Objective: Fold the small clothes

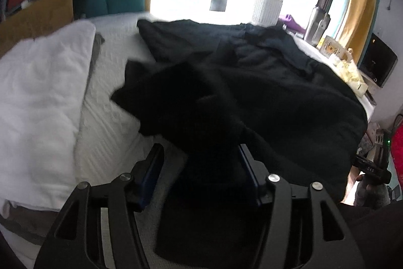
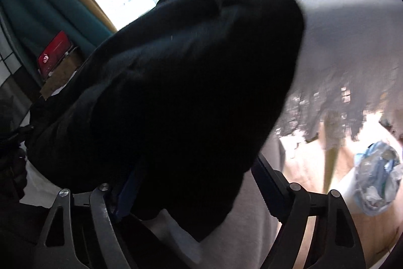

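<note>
black garment (image 1: pixel 252 82) heaped on white bed (image 1: pixel 108 97), bunched fold between left tongs (image 1: pixel 201 155), jaws parted, no pinch. right tongs (image 2: pixel 199 168) wide, cloth draped over them. risk: fold slumps, layers shift when tongs withdraw.

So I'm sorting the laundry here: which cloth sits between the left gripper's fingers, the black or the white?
The black garment; it runs between the left gripper fingers. The white folded cloth lies apart, off to the side.
</note>
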`<action>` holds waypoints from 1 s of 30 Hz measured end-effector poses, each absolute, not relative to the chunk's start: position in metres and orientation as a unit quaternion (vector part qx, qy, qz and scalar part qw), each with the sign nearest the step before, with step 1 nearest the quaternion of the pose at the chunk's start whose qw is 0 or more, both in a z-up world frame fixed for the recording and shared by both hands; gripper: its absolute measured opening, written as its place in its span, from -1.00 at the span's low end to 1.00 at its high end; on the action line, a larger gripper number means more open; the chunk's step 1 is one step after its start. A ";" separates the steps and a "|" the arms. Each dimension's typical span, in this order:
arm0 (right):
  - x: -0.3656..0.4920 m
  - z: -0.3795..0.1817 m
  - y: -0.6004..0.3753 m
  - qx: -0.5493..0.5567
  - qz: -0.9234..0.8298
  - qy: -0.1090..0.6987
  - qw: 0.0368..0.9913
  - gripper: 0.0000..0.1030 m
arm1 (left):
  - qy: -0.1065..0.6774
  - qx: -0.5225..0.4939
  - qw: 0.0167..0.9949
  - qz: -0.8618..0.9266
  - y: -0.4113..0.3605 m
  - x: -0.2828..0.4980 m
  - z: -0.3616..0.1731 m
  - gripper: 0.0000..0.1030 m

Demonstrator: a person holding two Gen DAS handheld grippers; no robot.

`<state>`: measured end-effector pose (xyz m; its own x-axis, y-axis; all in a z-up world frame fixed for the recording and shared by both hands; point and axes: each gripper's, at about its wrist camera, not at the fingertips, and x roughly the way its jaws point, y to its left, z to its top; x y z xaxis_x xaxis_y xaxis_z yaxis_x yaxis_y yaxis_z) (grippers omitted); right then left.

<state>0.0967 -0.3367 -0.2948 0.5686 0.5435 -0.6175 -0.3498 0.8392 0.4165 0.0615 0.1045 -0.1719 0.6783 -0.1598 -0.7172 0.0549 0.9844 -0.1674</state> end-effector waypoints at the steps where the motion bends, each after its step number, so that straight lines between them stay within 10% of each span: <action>1: 0.098 -0.297 -0.335 0.127 0.260 0.391 0.873 0.21 | 0.394 -0.060 0.915 -0.058 0.103 0.060 -0.172 0.15; 4: 0.096 -0.300 -0.330 0.127 0.278 0.392 0.868 -0.81 | 0.391 -0.052 0.917 -0.056 0.102 0.059 -0.173 0.14; 5: 0.094 -0.299 -0.329 0.125 0.282 0.388 0.868 -0.89 | 0.389 -0.051 0.918 -0.057 0.102 0.058 -0.173 0.08; 7: 0.085 -0.290 -0.327 0.112 0.289 0.378 0.872 -0.91 | 0.391 -0.051 0.916 -0.070 0.101 0.058 -0.173 -0.65; 10: 0.070 -0.270 -0.325 0.087 0.294 0.360 0.881 -0.92 | 0.383 -0.034 0.920 -0.075 0.092 0.053 -0.166 -0.89; 30: 0.028 -0.109 -0.314 0.003 0.275 0.219 0.936 -0.92 | 0.210 -0.058 0.970 -0.105 0.089 0.007 -0.041 -0.92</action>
<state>0.0283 -0.3137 -0.1092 0.7524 0.5169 -0.4083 -0.5146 0.8482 0.1255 0.0068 0.0894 -0.0410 0.8897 -0.2286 -0.3952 0.1803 0.9712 -0.1559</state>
